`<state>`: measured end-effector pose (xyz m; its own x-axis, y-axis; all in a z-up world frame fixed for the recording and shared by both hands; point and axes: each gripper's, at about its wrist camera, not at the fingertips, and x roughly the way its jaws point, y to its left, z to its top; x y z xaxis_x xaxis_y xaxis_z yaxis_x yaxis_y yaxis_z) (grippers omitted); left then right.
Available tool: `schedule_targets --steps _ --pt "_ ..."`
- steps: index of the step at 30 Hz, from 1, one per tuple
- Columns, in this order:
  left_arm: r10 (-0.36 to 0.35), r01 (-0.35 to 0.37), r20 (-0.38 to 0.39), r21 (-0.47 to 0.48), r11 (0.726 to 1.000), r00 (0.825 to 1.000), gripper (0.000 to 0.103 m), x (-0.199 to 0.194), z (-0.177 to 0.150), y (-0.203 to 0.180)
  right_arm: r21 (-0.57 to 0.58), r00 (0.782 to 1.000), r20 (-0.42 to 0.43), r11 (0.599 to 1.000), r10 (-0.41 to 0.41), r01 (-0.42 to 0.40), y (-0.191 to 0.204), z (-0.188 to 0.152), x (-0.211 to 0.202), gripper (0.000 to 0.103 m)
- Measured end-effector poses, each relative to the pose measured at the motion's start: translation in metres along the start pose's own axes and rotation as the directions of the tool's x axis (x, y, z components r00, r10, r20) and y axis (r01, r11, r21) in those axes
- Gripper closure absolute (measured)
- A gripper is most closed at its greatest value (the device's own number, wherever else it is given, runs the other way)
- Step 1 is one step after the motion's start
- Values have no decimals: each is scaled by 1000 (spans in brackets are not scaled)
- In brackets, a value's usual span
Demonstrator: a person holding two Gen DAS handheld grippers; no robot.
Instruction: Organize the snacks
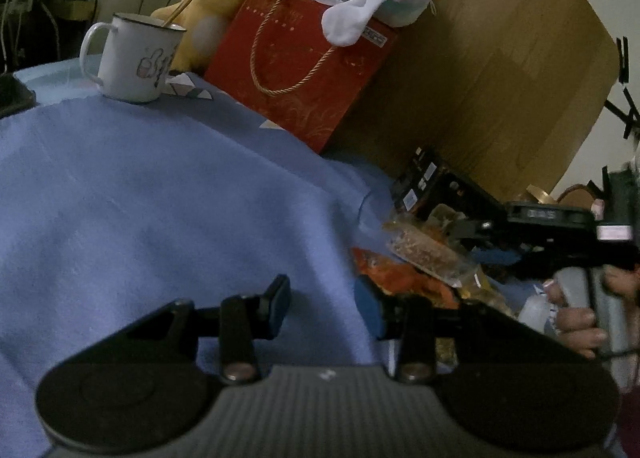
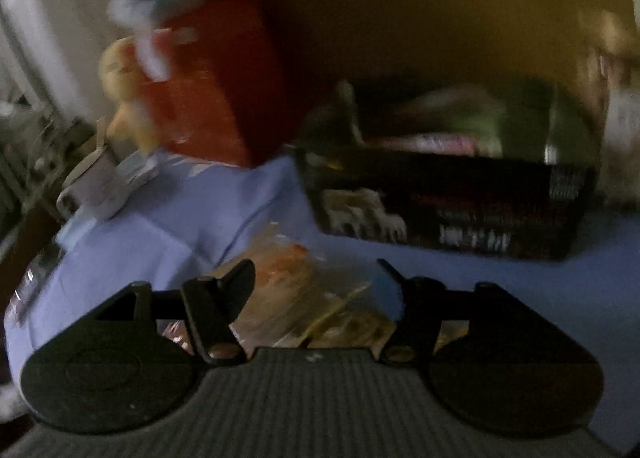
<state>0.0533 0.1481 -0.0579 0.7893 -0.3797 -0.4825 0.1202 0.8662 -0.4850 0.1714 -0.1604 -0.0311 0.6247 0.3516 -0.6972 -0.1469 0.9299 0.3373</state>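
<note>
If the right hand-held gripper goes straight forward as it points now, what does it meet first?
Probably the clear snack packets lying between its open fingers on the blue cloth; the black box stands farther behind. Blur makes depth uncertain.

snack packets lie before the box, gift bag behind.

no legible text; print on red gift bag and black box too blurred.

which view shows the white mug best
The left wrist view: the white mug stands sharp on the blue cloth, handle and spoon visible. The right wrist view shows only a blurred pale shape at the left edge.
</note>
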Motion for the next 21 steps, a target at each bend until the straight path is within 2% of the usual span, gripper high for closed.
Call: schedule_targets --steps 2,3,4,5,6,8,12,14,15,17,18,19,21 --pt "-10 10 0 -13 1000 1000 67 0 0 2 97 998 -45 994 44 -39 -13 1 11 38" --pt "-15 15 0 -19 1000 1000 67 1 1 4 119 995 -60 990 77 -70 -16 1 14 53" --pt "-17 17 0 -22 1000 1000 66 1 1 4 130 991 -74 987 109 -99 -17 2 15 80" --pt "-17 17 0 -23 1000 1000 66 1 1 4 147 987 -82 981 138 -125 -17 1 15 94" --pt "-16 16 0 -21 1000 1000 66 1 1 4 182 980 -83 970 181 -164 -18 1 12 101" --pt "-13 13 1 -18 1000 1000 65 1 0 3 203 975 -68 960 212 -195 -14 -1 3 101" --pt "-10 10 3 -23 1000 1000 66 1 0 4 131 964 -69 961 255 -244 6 -11 -18 101" --pt "-11 11 3 -29 1000 1000 66 1 0 4 89 968 -49 966 246 -241 10 -12 -28 96" --pt "-10 10 4 -30 999 1000 66 1 0 5 98 971 -33 968 235 -231 7 -11 -31 92" --pt "-5 5 7 -29 1000 1000 66 0 -1 5 179 971 -21 956 239 -232 -9 -7 -30 76" --pt "-3 3 8 -28 1000 1000 66 0 -1 4 237 970 -25 944 241 -229 -18 -6 -27 58" --pt "-2 2 8 -26 1000 1000 66 0 -1 4 291 970 -39 931 242 -221 -27 -5 -22 51" --pt "0 0 8 -23 1000 1000 66 0 -1 3 343 961 -77 912 264 -223 -32 -8 -13 53"
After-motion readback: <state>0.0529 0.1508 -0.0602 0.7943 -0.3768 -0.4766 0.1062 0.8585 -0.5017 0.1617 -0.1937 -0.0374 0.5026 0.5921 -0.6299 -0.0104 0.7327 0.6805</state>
